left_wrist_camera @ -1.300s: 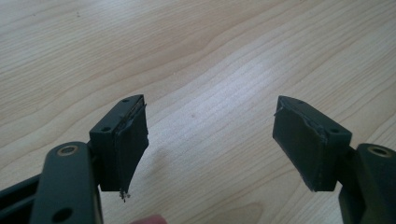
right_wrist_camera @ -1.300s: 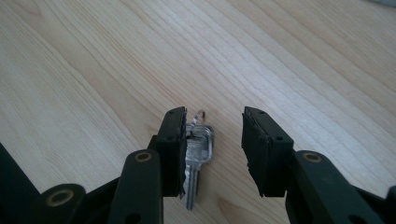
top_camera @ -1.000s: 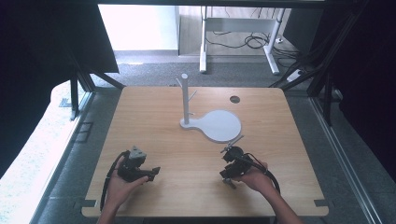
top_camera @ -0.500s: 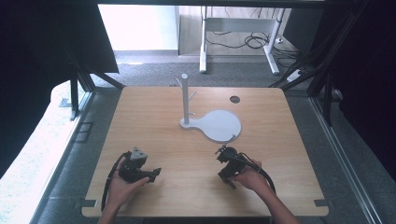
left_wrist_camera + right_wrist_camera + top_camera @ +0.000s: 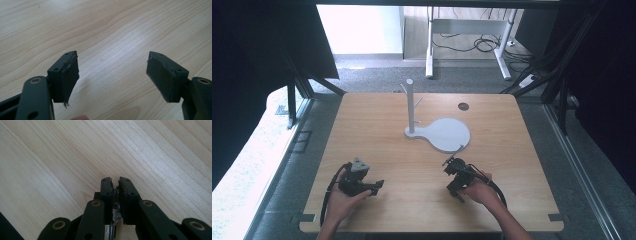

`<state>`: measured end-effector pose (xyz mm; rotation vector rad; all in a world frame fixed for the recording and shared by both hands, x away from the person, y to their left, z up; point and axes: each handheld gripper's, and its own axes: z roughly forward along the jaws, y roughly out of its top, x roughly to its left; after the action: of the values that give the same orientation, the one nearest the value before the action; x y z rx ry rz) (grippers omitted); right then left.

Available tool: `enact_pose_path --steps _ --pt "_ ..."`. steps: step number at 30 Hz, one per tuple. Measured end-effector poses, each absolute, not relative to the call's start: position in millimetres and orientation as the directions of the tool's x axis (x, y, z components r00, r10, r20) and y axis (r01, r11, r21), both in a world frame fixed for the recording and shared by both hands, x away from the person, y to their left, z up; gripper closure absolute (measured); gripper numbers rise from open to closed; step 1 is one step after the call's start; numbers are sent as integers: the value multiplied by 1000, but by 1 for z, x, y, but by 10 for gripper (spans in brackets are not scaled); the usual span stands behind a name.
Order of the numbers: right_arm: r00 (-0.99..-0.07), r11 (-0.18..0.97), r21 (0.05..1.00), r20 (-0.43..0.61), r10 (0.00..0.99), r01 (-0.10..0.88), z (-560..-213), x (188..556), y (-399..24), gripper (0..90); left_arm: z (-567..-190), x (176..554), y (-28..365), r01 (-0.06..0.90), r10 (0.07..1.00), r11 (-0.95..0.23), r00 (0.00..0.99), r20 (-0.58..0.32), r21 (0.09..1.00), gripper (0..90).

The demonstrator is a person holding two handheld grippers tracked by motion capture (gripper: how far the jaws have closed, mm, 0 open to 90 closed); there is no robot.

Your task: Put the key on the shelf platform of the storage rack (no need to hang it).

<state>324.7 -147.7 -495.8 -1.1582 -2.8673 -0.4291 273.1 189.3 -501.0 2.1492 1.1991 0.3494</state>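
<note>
My left gripper rests at the table's front left in a hand. In the left gripper view its jaws stand wide open over bare wood, with nothing between them. My right gripper is held at the front right, just short of the white stand's round base. Its jaws have just been closing and now stand all but together. A sliver of a gap is left and nothing is between them.
A white stand with an upright pegged post rises from the middle of the wooden table. A small round hole lies at the back right. Dark frames and cables flank the table on both sides.
The right gripper's jaws have drawn together and that hand has shifted slightly. The left hand and its gripper have kept still.
</note>
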Motion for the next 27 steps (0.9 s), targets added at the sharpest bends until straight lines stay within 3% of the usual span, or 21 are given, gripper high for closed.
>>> enact_pose_path --steps 7,27 --pt "-732 698 233 128 669 678 -496 324 -147 885 -501 273 190 660 833 -379 548 -72 649 260" --pt "-772 737 249 80 631 629 -480 318 -157 898 -505 275 195 666 846 -368 530 -64 648 254"
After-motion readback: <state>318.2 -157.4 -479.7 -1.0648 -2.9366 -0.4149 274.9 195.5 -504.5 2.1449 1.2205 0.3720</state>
